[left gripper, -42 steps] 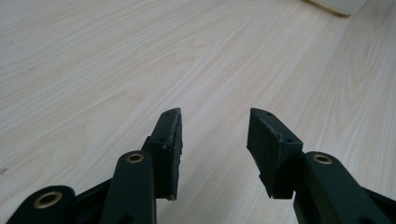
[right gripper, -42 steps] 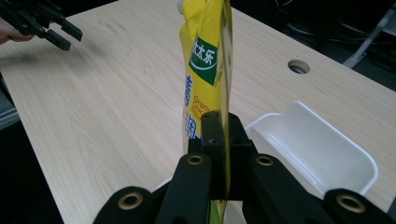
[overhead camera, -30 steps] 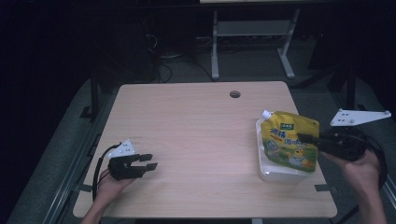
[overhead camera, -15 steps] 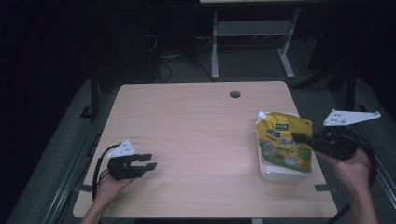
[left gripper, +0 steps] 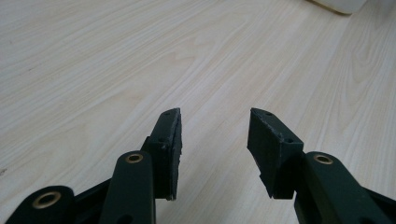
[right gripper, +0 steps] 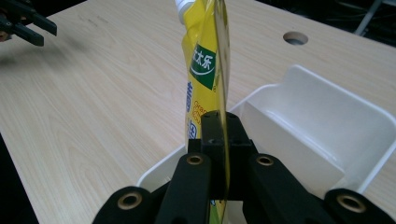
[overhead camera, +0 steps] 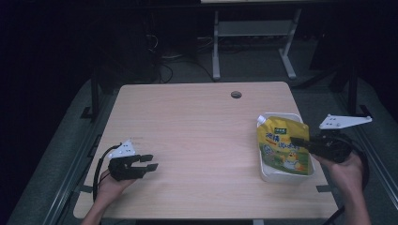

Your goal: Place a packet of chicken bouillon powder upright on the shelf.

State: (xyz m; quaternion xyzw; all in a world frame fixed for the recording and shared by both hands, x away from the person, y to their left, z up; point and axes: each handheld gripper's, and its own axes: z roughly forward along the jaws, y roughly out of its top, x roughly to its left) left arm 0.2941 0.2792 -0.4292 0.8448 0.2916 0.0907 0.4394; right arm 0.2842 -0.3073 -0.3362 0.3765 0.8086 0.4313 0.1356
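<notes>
At the near left corner of the bench point(overhead camera: 197, 126), the left gripper point(overhead camera: 149, 162) rests low over the wood in the person's left hand point(overhead camera: 109, 183), its cable looping off the left edge. Its 2 jaws stand apart with nothing between them; in the left gripper view the bare wood grain runs through the gap between the fingertips point(left gripper: 169, 135), and a corner of the white tray point(left gripper: 338, 4) sits far off at the top right.

Near the right edge, a little farther in from the near side, the right gripper point(overhead camera: 297, 140) is held in the person's right hand point(overhead camera: 346, 169), with the grey 3-cornered plate point(overhead camera: 345, 121) standing out above it. Its jaws are clamped on the yellow pouch point(overhead camera: 283, 147), gripping the thin side seam. In the right gripper view the pouch point(right gripper: 205, 65) stands on edge, rising from the closed pads, its white spout at the top and a green label on its face. The pouch's lower part sits inside the white tray point(overhead camera: 274, 176), which lies close to the right edge, and the upper part leans over the tray's far wall. The tray's inside point(right gripper: 317, 135) to the right of the pouch is bare white.

Farther in, near the far edge and right of centre, is 1 round hole point(overhead camera: 236, 94) in the bench top.
</notes>
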